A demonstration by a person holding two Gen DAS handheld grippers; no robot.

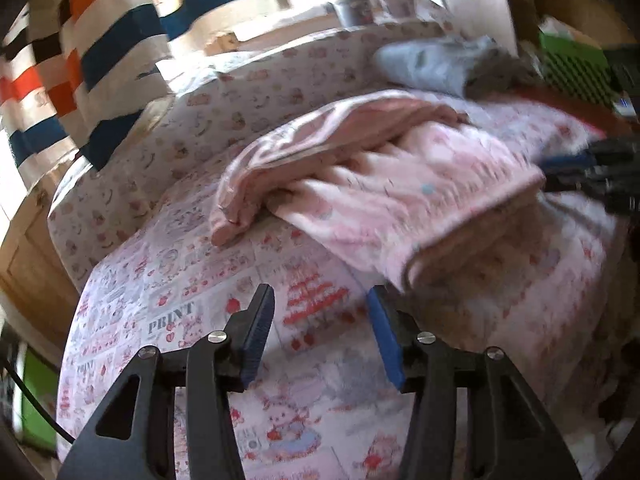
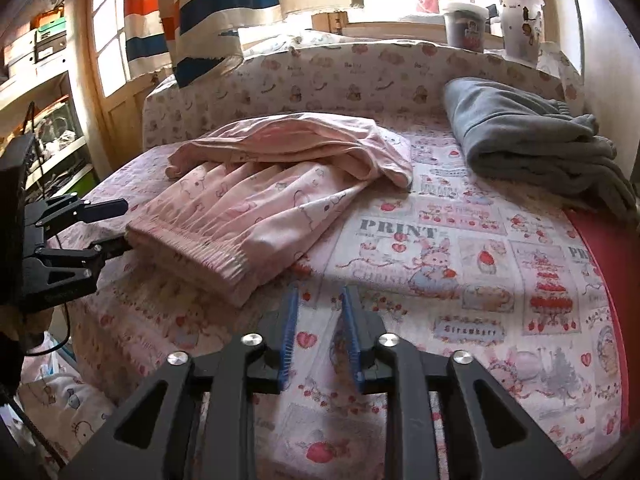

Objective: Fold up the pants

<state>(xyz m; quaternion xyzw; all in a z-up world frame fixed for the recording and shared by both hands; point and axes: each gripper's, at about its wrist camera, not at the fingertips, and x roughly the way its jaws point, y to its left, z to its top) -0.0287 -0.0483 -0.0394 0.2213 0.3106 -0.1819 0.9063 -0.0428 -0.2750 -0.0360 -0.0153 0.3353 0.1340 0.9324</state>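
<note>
pants lie crumpled on the bed at 11 o'clock of your right claw; it and your left claw gape empty.

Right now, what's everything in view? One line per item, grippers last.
pink pants: 1, pale pink with cartoon print, crumpled mid-bed, elastic waistband toward the camera in the right wrist view.
grey fleece garment: 1, grey, folded at the far right of the bed.
bed sheet: 1, white-pink strawberry and "PRINT" pattern, covering the bed.
padded headboard: 1, cream with small prints, behind the bed.
striped curtain: 1, cream with blue, orange and black bands, hanging at the window.
tubs: 2, one dark, one white, on the ledge behind the headboard.
shelving: 1, white, left of the bed, cluttered.
left gripper: black with blue pads, open, at the waistband's left edge.
right gripper: black with blue pads, open, above the sheet, holding nothing.
</note>
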